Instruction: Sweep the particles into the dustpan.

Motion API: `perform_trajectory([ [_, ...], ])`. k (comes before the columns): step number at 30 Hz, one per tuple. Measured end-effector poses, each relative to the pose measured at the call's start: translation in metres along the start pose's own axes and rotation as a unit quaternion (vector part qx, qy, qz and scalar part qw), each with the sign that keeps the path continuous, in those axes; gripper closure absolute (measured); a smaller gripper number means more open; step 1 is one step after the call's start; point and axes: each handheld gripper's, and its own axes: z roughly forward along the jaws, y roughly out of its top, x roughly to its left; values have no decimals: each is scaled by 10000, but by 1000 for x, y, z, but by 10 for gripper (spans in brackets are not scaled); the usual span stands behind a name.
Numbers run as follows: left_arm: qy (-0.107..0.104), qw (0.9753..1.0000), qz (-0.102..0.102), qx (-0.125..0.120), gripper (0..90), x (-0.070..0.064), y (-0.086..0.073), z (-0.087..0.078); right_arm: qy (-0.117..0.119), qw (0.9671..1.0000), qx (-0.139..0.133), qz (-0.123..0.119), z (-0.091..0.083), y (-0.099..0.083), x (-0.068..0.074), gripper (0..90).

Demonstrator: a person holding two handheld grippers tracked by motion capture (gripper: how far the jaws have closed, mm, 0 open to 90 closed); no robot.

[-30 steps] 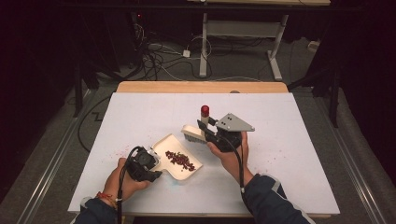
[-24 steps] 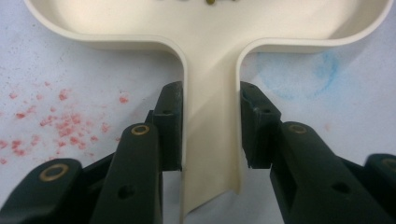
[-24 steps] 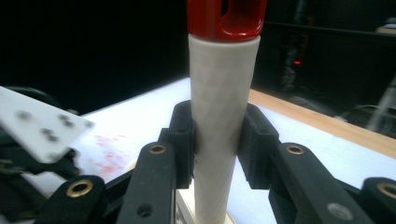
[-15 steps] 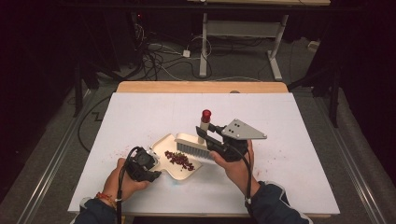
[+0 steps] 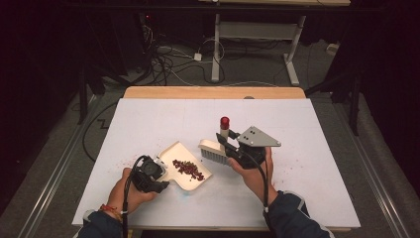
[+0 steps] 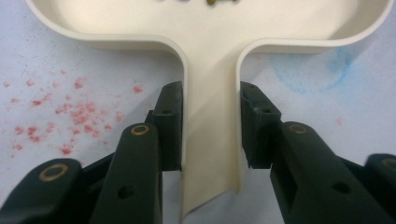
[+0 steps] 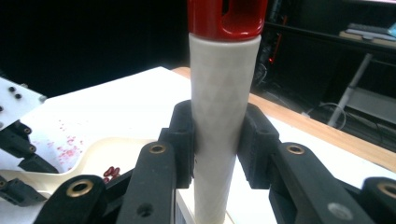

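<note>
1. Left gripper (image 6: 210, 135) fingers clamp the cream dustpan (image 5: 184, 167) handle; pan mostly cropped.
2. Right gripper (image 7: 218, 144) fingers pinch the brush (image 5: 218, 148) handle, right of dustpan; bristles hidden.
3. Red bits (image 5: 188, 168) lie in the dustpan on the counter (image 5: 307, 163).

One bench (image 5: 317, 129) is carrying everything. One cream dustpan (image 5: 174, 149) is lying on it, and one brush (image 5: 214, 150) with a white handle and red cap is standing just to its right. One heap of small dark red bits (image 5: 188, 168) is sitting in the dustpan; the bits are too many and too small to count. Two tongs are showing: the left tongs (image 5: 161, 179) are closing on the dustpan's handle, the right tongs (image 5: 223, 142) are clamping the brush handle. Two hands are holding them, one each. One patch of red specks (image 6: 70, 112) is spreading on the bench beside the dustpan handle, and one faint blue stain (image 6: 310, 70) is lying on its other side.
</note>
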Motion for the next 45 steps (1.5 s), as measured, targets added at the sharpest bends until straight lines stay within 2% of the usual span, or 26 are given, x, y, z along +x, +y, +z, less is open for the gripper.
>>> perform_trajectory([
  [2, -2, 10000, -6, 3, 630, 1, 0, 0, 137, 9999, 38, 20, -1, 2, 5, 696],
  [3, 2, 10000, -14, 0, 630, 1, 0, 0, 356, 9993, 42, 87, -1, 2, 11, 696],
  [6, 31, 10000, -3, 8, 630, 2, -1, -1, 398, 9992, 57, 19, -1, 4, 16, 696],
  [7, 38, 10000, -11, 5, 630, 3, -1, -1, 532, 9985, 5, 118, -3, 6, 17, 696],
  [10, 39, 10000, -61, 4, 630, 4, -3, -1, 613, 9980, -22, 159, -6, 8, 18, 696],
  [12, 43, 10000, -64, 7, 630, 5, -3, -1, 605, 9980, -71, 154, -9, 11, 17, 696],
  [16, 43, 10000, -80, 19, 630, 5, -3, -1, 421, 9988, -178, 147, -14, 15, 12, 696],
  [19, 38, 10000, -83, 18, 631, 5, -3, -2, 197, 9996, -182, 34, -16, 15, 7, 696],
  [23, 32, 9999, -101, 14, 631, 6, -3, -2, 33, 10000, -90, -16, -11, 8, 5, 696],
  [28, 66, 9999, -115, 9, 631, 6, -6, -4, 70, 10000, 51, -26, -4, 2, 5, 696],
  [30, 63, 9999, -154, 2, 631, 8, -8, -6, 129, 9999, 31, 45, -4, 2, 4, 696],
  [32, 77, 9997, -229, -7, 630, 12, -11, -6, 130, 9999, 11, 6, -5, 3, 4, 696],
  [39, 130, 9989, -441, -18, 629, 20, -19, -7, 221, 9997, -42, 125, -14, 10, -1, 696],
  [45, 179, 9982, -578, -23, 629, 24, -25, -9, 343, 9993, -36, 154, -27, 14, -11, 695],
])
